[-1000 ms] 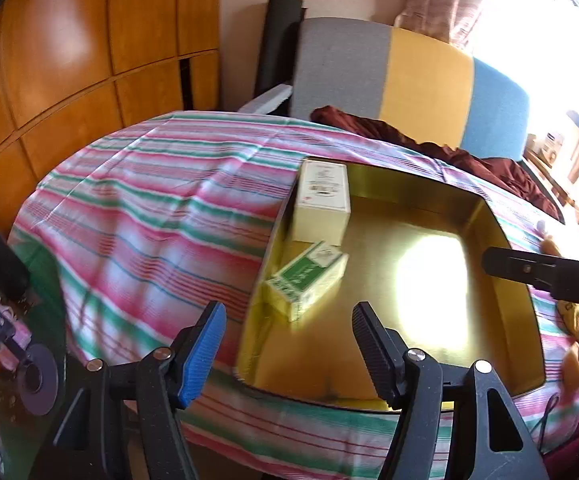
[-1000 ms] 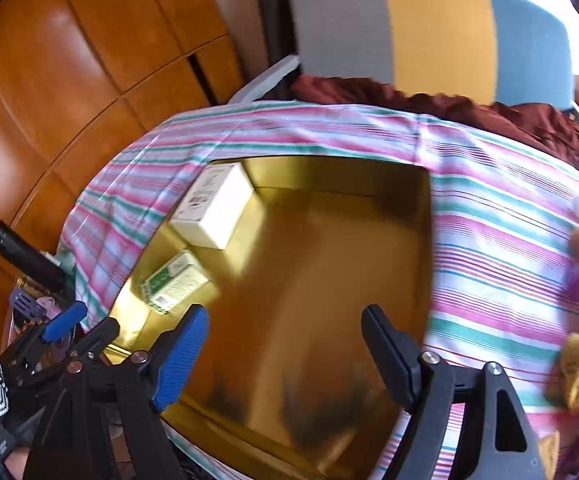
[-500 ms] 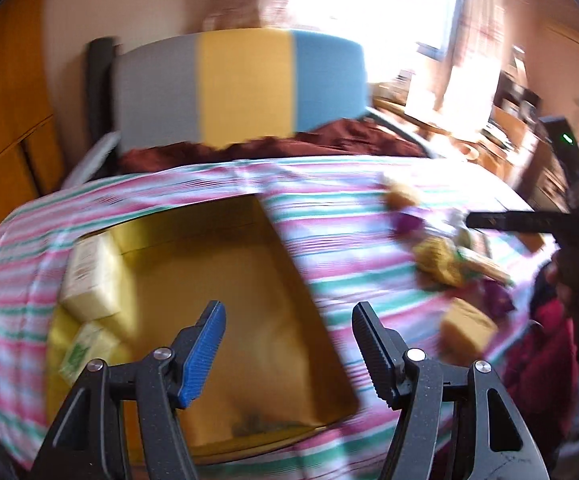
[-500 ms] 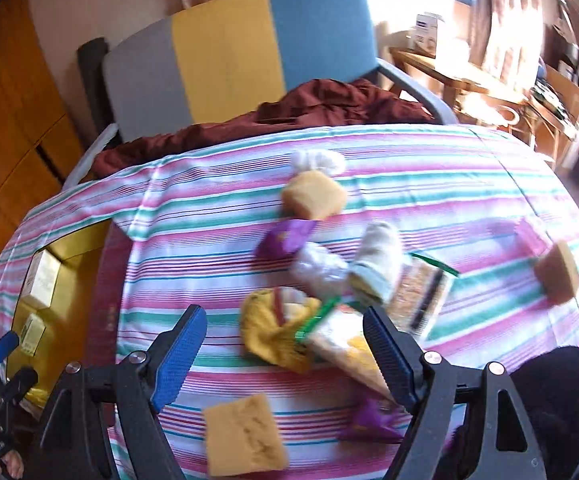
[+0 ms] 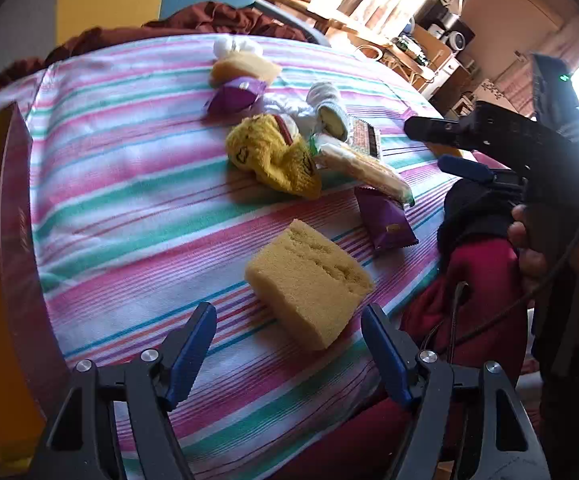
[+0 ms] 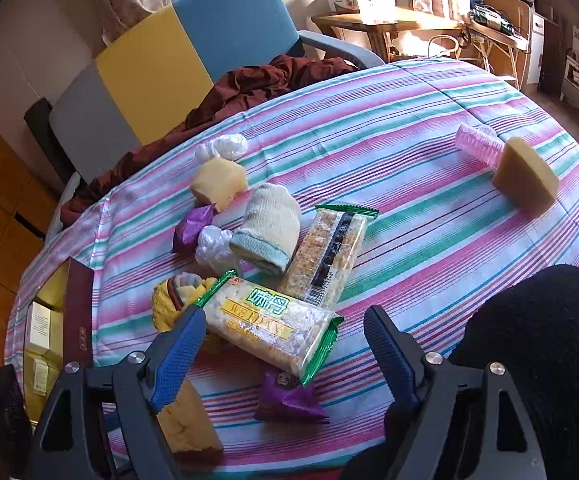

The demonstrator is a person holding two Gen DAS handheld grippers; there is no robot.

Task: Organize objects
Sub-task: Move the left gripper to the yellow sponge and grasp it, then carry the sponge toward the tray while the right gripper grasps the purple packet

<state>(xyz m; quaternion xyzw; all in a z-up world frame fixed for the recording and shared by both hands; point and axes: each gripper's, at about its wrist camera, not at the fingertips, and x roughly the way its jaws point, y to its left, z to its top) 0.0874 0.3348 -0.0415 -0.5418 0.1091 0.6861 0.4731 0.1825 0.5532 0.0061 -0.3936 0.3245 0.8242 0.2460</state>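
Sponge [image 5: 309,276] between left tongs [image 5: 285,344]

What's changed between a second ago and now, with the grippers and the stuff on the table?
Both grippers swung away from the gold box to the clutter on the striped cloth. The left gripper now frames a yellow sponge, its jaws just opened wider, empty. The right gripper hangs open over a snack pack. Nothing was grasped; the box keeps its two cartons.
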